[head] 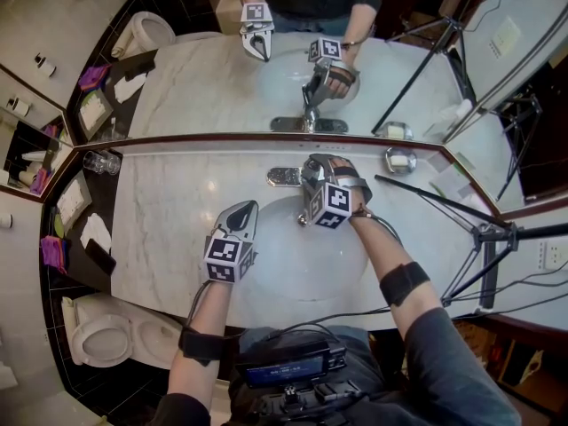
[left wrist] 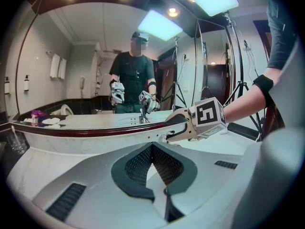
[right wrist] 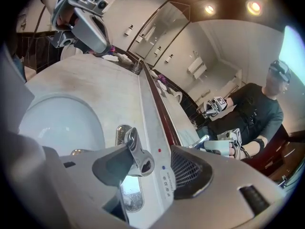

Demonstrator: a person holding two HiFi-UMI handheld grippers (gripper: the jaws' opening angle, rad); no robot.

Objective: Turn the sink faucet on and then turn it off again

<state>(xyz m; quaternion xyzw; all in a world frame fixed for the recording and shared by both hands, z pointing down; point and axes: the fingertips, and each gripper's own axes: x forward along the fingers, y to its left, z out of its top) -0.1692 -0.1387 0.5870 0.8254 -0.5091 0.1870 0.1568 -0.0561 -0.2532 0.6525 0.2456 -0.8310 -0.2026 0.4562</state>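
The left gripper (head: 243, 213) is nearest, in front of the faucet (head: 286, 177) and to its left, over the basin (head: 275, 247) rim. Its jaws are together and empty. I judge it is parked there to stay out of the way.

The right gripper (right wrist: 151, 168) is at the faucet itself. Its jaws stand apart around the lever (right wrist: 136, 151), with one pad against the lever's side and the other clear of it. That makes it a hook rather than a clamp, probably because the lever only needs nudging. Whether water is running cannot be made out.

Just right of the faucet sits a soap dish (head: 401, 161), and well to its left a glass (head: 102, 162). Right behind the faucet, the mirror (head: 204, 87) repeats it all.
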